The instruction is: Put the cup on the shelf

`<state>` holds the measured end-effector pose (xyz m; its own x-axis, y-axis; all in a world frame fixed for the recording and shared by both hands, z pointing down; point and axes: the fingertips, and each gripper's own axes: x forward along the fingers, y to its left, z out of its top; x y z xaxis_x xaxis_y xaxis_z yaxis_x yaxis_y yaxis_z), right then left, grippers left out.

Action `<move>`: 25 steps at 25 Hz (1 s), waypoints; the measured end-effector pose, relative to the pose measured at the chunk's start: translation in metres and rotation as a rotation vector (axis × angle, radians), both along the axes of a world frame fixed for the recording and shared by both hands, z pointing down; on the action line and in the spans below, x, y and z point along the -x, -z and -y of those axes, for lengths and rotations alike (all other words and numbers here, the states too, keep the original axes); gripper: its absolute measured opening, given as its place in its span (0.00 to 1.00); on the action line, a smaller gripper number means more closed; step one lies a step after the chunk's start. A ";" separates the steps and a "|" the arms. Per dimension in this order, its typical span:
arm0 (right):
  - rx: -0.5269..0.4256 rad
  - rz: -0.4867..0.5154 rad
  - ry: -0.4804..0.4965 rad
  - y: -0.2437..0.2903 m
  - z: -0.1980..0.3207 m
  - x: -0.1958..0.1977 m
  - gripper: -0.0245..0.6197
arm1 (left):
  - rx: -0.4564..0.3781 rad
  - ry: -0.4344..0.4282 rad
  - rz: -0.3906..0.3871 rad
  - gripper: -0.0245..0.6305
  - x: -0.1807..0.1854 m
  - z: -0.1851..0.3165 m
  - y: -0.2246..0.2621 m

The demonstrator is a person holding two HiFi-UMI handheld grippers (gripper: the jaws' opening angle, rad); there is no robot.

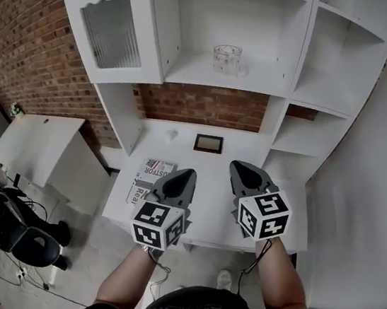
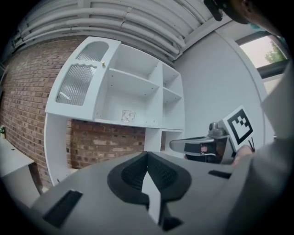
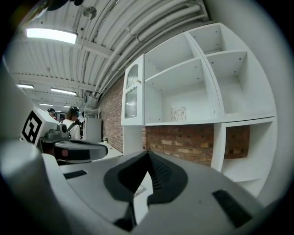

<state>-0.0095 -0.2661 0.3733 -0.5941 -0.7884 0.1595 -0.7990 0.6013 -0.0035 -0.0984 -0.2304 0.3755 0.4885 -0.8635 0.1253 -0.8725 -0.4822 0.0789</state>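
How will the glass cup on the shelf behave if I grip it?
The cup looks like clear patterned glass, so it is probably rigid, breakable and a bit slick in a grip. It is short and wide, standing upright on the shelf, so it seems unlikely to tip from a light nudge.

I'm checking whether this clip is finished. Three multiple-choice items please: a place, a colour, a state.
1. The cup stands: A on the counter; B on the shelf; C on the floor.
2. The shelf is: A white; B black; C brown.
3. The right tool is: A open; B shut on the cup; C shut, empty.
Answers: B, it sits in the middle compartment; A, its boards are white; C, its jaws meet with nothing between.
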 end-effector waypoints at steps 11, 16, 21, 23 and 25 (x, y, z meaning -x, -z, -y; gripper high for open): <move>0.015 -0.028 -0.066 -0.013 -0.045 0.020 0.04 | 0.001 -0.077 -0.013 0.04 0.015 -0.034 -0.008; 0.013 -0.030 -0.074 -0.013 -0.058 0.023 0.04 | -0.002 -0.094 -0.013 0.04 0.016 -0.045 -0.007; 0.013 -0.026 -0.082 -0.011 -0.070 0.022 0.04 | -0.002 -0.100 -0.012 0.04 0.016 -0.054 -0.006; 0.015 -0.026 -0.082 -0.012 -0.072 0.022 0.04 | -0.004 -0.100 -0.013 0.04 0.016 -0.056 -0.006; 0.014 -0.027 -0.082 -0.013 -0.073 0.022 0.04 | -0.005 -0.103 -0.013 0.04 0.016 -0.057 -0.007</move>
